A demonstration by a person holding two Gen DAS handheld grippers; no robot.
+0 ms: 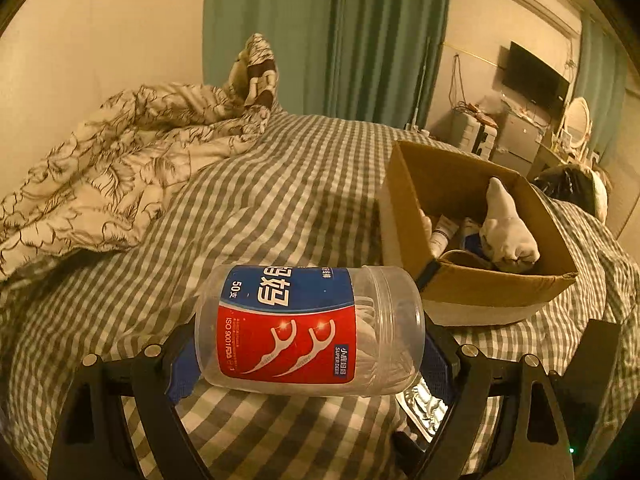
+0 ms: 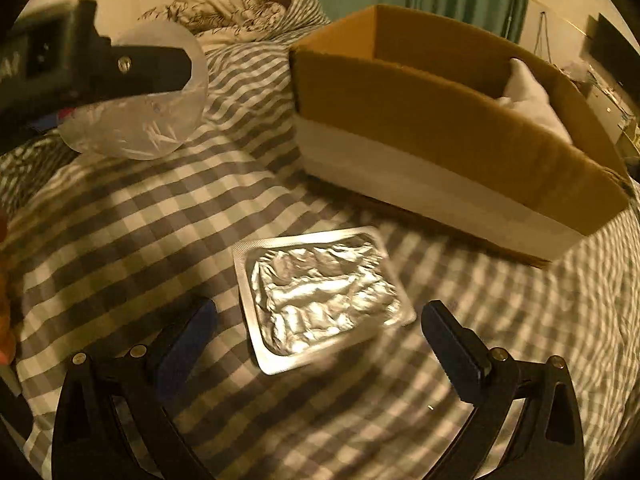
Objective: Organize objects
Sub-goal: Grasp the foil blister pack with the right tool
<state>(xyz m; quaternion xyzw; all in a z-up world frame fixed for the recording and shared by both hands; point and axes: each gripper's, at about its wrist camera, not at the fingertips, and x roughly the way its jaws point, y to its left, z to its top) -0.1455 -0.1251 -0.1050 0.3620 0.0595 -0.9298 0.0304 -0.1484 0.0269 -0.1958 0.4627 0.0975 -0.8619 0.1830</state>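
My left gripper (image 1: pixel 308 356) is shut on a clear floss-pick jar (image 1: pixel 308 328) with a red and blue label, held sideways above the checked bed. The jar's round end (image 2: pixel 136 92) and that gripper also show at the upper left of the right wrist view. A silver foil blister pack (image 2: pixel 320 296) lies flat on the sheet; its corner shows in the left wrist view (image 1: pixel 424 408). My right gripper (image 2: pixel 320 336) is open just before it, one finger on each side. A cardboard box (image 1: pixel 500 284) (image 2: pixel 400 120) sits to the right, holding a white sock (image 1: pixel 506 232) and a tube (image 1: pixel 442 234).
A crumpled leaf-print duvet (image 1: pixel 120 172) lies at the back left of the bed (image 1: pixel 280 200). Green curtains (image 1: pixel 328 36), a TV (image 1: pixel 534 76) and cluttered furniture stand beyond. A dark bag (image 1: pixel 564 186) sits behind the box.
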